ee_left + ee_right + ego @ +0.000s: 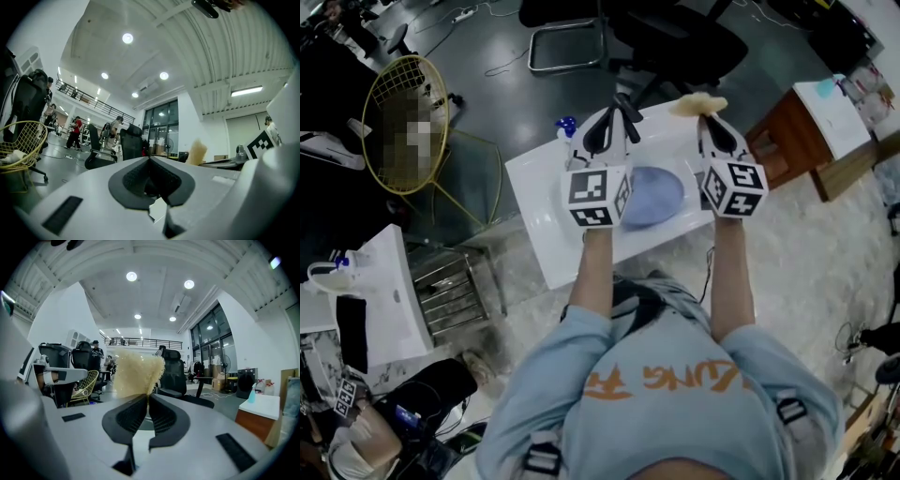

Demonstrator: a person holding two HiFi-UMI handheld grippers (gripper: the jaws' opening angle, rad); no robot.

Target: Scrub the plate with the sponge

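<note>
A pale blue plate lies on the white table, partly hidden behind my two raised grippers. My right gripper is shut on a yellow, frayed sponge, held up in the air beyond the plate. In the right gripper view the sponge sticks up out of the closed jaws of my right gripper. My left gripper hovers to the left of it, at about the same height. Its jaws are shut with nothing between them, as seen in the left gripper view, where the sponge shows off to the right.
A blue spray bottle stands at the table's far left corner. A yellow wire chair is to the left, black office chairs behind the table, a wooden side table to the right, and a metal rack at the near left.
</note>
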